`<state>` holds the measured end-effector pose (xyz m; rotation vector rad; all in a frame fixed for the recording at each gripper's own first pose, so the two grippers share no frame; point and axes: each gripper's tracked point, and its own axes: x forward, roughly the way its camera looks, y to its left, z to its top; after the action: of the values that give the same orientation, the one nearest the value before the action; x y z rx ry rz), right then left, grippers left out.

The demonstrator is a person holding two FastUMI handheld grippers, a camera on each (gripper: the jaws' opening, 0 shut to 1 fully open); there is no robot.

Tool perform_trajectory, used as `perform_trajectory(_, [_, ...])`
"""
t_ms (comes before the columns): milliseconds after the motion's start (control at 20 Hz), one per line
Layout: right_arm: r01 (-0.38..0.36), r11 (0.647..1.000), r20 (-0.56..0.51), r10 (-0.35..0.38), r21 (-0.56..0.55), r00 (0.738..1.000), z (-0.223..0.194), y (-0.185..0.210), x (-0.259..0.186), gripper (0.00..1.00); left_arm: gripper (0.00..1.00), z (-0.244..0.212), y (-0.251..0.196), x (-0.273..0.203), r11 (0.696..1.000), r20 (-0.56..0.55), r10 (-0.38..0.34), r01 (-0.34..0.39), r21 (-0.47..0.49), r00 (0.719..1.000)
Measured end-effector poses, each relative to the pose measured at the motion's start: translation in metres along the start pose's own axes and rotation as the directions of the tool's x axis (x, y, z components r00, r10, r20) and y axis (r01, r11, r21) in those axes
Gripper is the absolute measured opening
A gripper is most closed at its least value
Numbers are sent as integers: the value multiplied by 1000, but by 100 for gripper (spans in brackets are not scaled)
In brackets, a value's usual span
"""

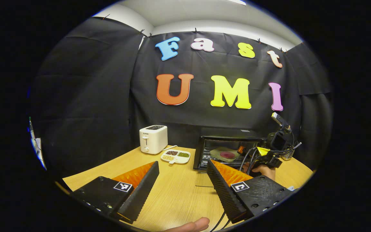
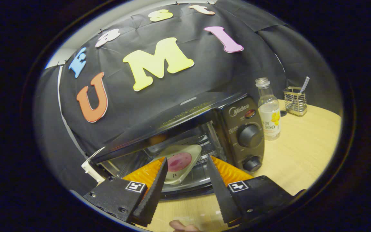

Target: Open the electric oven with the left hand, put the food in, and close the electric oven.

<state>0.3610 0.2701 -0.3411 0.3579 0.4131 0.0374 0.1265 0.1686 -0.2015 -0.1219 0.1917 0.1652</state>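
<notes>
The black electric oven (image 2: 240, 129) stands with its door dropped open. Inside, on the rack, a pale plate (image 2: 190, 153) carries a round pink piece of food (image 2: 179, 162). My right gripper (image 2: 187, 161) is open at the oven mouth, its fingers apart just in front of the plate's near edge and not pressing on it. In the left gripper view the same oven (image 1: 204, 145) sits at mid right with the plate (image 1: 225, 154) in it. The right gripper (image 1: 243, 151), held by a hand, reaches toward it. My left gripper (image 1: 183, 162) hovers open over the wooden table (image 1: 179, 193), holding nothing.
A white toaster (image 1: 153, 139) and a divided dish of grains (image 1: 175, 157) stand at the back left of the table. Right of the oven are a clear bottle (image 2: 269, 109) and a wire basket (image 2: 295, 100). The lowered glass door (image 1: 204, 178) juts out toward me.
</notes>
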Motion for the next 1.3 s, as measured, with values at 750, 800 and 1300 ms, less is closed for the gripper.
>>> perform_trajectory(750, [32, 943, 164, 24, -331, 986, 166, -143, -259, 100, 95, -51, -111, 59, 991, 2, -123, 123, -59, 992])
perform_trajectory(800, [57, 938, 209, 17, -343, 978, 185, -152, -275, 100, 95, -63, -119, 61, 988, -31, -142, 140, -70, 989])
perform_trajectory(1300, [145, 918, 296, -31, -370, 955, 223, -203, -325, 100, 96, -137, -140, 47, 987, -239, -159, 161, -13, 958])
